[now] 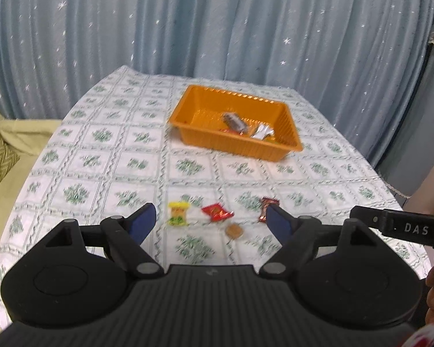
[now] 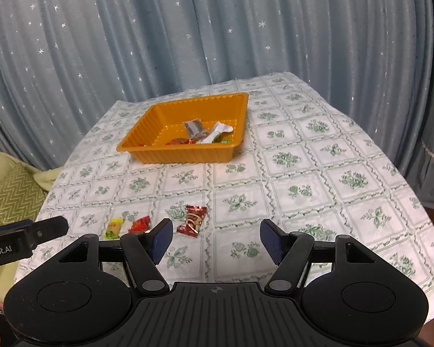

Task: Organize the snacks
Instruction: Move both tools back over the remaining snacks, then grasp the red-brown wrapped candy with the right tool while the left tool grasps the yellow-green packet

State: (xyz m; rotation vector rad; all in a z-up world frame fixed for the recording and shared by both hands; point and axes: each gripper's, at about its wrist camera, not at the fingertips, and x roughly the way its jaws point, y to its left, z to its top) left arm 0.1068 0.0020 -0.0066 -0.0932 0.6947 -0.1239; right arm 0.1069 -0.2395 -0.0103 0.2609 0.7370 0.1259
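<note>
The orange tray's (image 2: 147, 151) near wall hides some wrappers.

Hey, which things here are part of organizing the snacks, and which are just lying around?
Job:
orange tray
yellow snack
red snack
brown candy
dark red snack
snacks in tray

Lying about:
tablecloth
curtain
cushion

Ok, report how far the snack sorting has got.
Done: a few wrappers lie in the orange tray. In hand: nothing; left gripper and right gripper are open. Left: yellow snack, red snack, dark red snack, brown piece.
</note>
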